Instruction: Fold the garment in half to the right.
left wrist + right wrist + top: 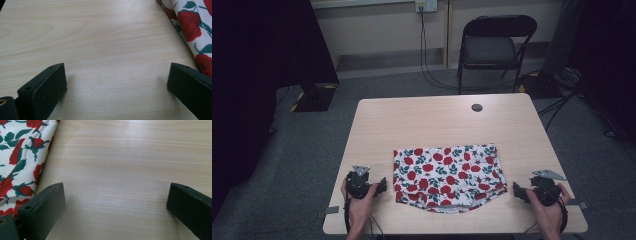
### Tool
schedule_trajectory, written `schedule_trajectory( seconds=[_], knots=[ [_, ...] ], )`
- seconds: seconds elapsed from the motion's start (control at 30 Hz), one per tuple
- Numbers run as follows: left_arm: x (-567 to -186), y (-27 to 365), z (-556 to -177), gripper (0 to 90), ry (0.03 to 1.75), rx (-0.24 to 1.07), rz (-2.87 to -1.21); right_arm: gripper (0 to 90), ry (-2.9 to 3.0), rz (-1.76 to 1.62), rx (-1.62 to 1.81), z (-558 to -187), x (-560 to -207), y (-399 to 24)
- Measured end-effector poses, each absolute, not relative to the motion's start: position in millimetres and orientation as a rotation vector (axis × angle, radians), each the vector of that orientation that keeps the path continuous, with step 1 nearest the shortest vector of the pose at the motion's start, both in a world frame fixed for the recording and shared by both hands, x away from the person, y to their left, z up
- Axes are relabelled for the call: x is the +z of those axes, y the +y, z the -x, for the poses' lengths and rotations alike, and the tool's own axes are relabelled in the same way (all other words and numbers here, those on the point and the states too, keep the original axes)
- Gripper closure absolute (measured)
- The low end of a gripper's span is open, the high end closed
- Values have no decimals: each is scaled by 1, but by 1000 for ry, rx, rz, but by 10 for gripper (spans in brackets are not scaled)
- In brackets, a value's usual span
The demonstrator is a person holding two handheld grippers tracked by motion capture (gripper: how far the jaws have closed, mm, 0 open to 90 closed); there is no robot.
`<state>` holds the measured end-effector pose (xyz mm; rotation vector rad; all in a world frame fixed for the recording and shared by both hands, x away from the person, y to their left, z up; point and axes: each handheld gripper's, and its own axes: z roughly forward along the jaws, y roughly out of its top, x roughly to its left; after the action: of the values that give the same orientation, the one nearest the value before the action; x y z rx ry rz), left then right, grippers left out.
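White cloth printed with red roses and green leaves, folded into a pair of shorts (447, 176), lies flat on the near half of the tabletop (432, 120), its longer edge running left to right and its near edge sagging in a shallow curve toward the person. The left gripper (382, 186) rests on the wood just beside the shorts' left edge, held in the left hand (358, 200); its fingers (42, 92) are spread wide over bare wood with nothing between them, and the cloth's edge (192, 27) lies just past the right-hand one in the left gripper view. The right gripper (518, 191), held in the right hand (548, 207), sits just off the shorts' right edge, its fingers (41, 210) likewise wide apart over bare tabletop, the cloth (20, 157) close beside the left-hand one. Neither gripper touches the shorts. A small dark round cap (477, 107) sits in the tabletop's far side. Beyond stands a black folding chair (492, 47).
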<state>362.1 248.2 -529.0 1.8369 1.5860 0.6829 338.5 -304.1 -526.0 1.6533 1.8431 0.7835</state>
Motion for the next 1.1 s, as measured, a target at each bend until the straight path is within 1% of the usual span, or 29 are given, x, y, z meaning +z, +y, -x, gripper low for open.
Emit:
schedule_trajectory(
  seconds=[0.1, 0.17, 0.33, 0.43, 0.6, 0.63, 0.67, 0.7, 0.73, 0.9, 1.1],
  knots=[
    [-529, 249, -363, 6, 1584, 680, -1842, 13, 1838, -1659, 784, -339, -526, -304],
    [-529, 249, -363, 2, 1584, 679, -1842, 38, 1831, -1658, 786, -338, -525, -304],
    [-529, 250, -364, 2, 1568, 675, -1851, 38, 1848, -1590, 839, -335, -517, -297],
    [-529, 248, -362, 39, 1524, 665, -1871, 38, 1858, -1527, 871, -332, -507, -287],
    [-526, 244, -360, 37, 1488, 626, -1856, 38, 1925, -1416, 905, -329, -501, -259],
    [-526, 244, -360, 37, 1488, 626, -1856, 38, 1925, -1416, 905, -329, -501, -259],
    [-524, 243, -361, 37, 1488, 611, -1849, 34, 1948, -1387, 924, -329, -499, -248],
    [-524, 243, -361, 37, 1488, 611, -1849, 34, 1948, -1387, 924, -329, -499, -248],
    [-522, 243, -362, 37, 1480, 602, -1818, 35, 1969, -1357, 937, -330, -495, -237],
    [-511, 239, -366, 37, 1467, 596, -1788, 49, 2042, -1262, 981, -330, -488, -204],
    [-502, 226, -372, 37, 1425, 575, -1791, 59, 2114, -1176, 1054, -331, -481, -168]
  ],
)
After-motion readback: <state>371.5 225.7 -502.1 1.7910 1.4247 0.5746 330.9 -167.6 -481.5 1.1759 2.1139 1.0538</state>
